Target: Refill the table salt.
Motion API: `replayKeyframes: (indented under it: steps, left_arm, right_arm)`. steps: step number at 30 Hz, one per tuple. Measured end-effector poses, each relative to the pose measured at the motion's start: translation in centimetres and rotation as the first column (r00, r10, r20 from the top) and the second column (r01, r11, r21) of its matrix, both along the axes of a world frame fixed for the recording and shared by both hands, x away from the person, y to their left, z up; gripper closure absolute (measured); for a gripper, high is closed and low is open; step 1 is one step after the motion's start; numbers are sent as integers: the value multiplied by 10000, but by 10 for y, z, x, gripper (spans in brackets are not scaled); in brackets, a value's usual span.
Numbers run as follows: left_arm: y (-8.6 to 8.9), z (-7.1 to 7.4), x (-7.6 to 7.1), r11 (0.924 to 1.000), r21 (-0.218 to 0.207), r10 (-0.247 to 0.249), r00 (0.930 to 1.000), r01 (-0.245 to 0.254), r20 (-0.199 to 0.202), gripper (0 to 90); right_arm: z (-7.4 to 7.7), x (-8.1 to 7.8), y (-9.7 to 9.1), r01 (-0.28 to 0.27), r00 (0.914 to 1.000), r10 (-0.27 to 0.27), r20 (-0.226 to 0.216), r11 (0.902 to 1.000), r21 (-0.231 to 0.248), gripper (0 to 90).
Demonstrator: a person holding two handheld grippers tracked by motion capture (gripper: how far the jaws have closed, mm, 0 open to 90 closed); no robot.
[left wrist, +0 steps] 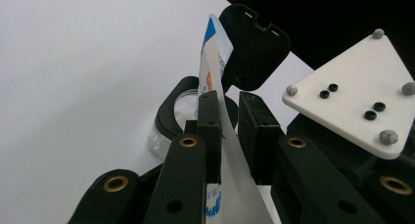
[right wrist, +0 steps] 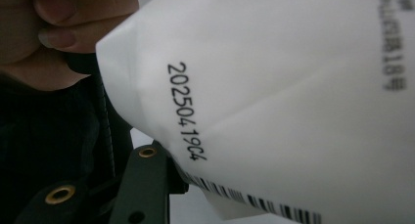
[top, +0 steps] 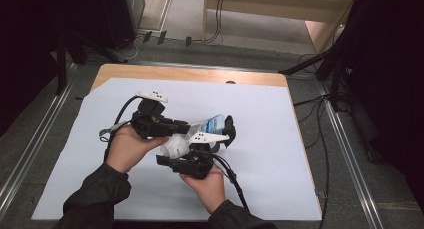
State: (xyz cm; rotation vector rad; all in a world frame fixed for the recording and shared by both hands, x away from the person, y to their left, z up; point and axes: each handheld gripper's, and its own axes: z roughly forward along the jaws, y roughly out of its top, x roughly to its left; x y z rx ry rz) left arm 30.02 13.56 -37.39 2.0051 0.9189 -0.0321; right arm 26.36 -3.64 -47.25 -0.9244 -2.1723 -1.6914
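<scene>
White sheet over the bench (top: 260, 189), dark room around it. The packet (left wrist: 215, 77), white with blue print and a date code, is held up mid-bench, half hidden by hands. Left gripper (left wrist: 230, 131) pinches its edge; right gripper (top: 192, 156) state I can't tell.

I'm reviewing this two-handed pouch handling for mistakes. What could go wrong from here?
1. The left gripper has the white pouch between its jaws by a thin edge; it may slip or tear.
2. The black hinged lid stands open right behind the pouch; a tug could knock it.
3. The pouch fills the right gripper view, so aiming there is hard.
</scene>
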Motion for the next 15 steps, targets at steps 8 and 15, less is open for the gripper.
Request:
replayKeyframes:
  steps: [8,15]
  left_arm:
    - [0,2,-1,10000,-7,-19,10000,19,81,806]
    - [1,3,-2,9997,247,23,9999,-26,116,828]
  right_arm:
    - [1,-1,1,8,9999,-7,132,10000,-39,603]
    - [1,-2,3,-5,9999,6,136,10000,-80,594]
